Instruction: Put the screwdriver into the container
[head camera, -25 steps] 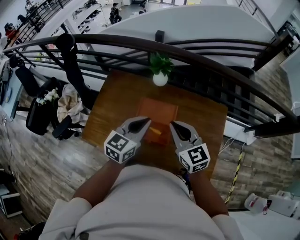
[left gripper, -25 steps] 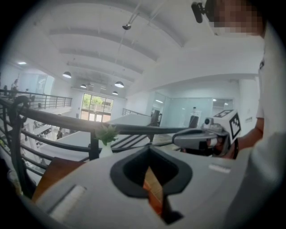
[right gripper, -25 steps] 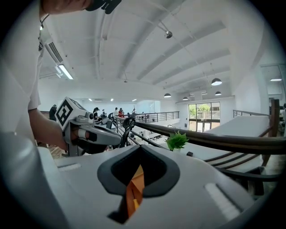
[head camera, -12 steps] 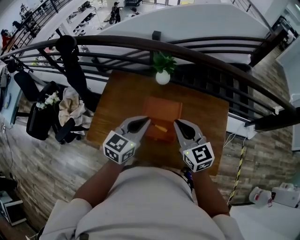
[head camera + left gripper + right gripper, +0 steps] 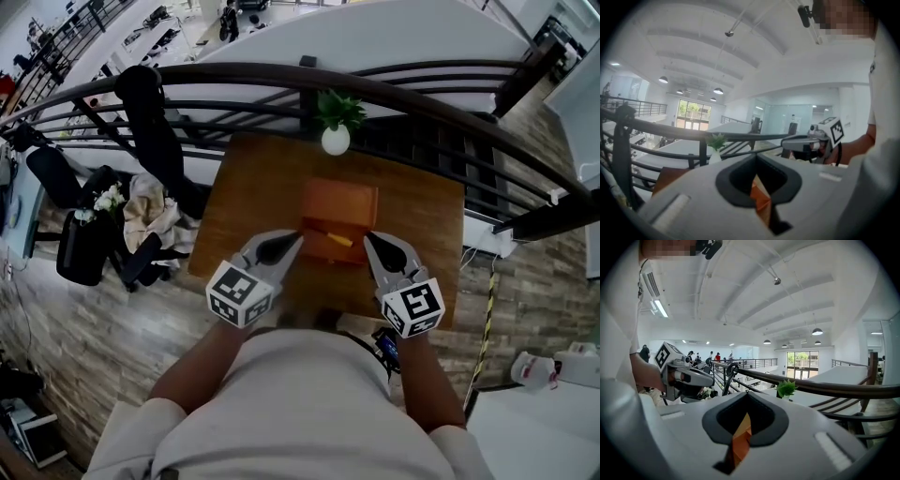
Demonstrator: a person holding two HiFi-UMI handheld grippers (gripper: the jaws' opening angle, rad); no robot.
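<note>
1. Your left claw (image 5: 294,240) is pressed together with nothing pinched. Its own view shows the jaw tips meeting, with only orange behind the gap.
2. Your right claw (image 5: 369,240) is the same, jaws together and empty.
3. Both claws hang over the near half of the tabletop (image 5: 253,197). The left points at the near-left corner of the container (image 5: 339,200) and the right at its near-right corner. Neither appears to touch it.
4. The container sits near the middle of the tabletop. A potted plant (image 5: 335,137) stands well behind it at the far edge.
5. The screwdriver (image 5: 336,238) lies across the near part of the container, between your two claw tips. The head view is too small to tell whether it rests inside the container or on a near ledge of it.
6. Judged from this, you have no grip on the tool, so you are either about to reach for it or have finished placing it.
7. If it is not yet inside, the next move calls for spreading one claw. The right looks the better placed.
8. Lower that claw astride the handle and close on it, then lift and set the tool down within the container's walls. Keep the other claw clear of the container.
</note>
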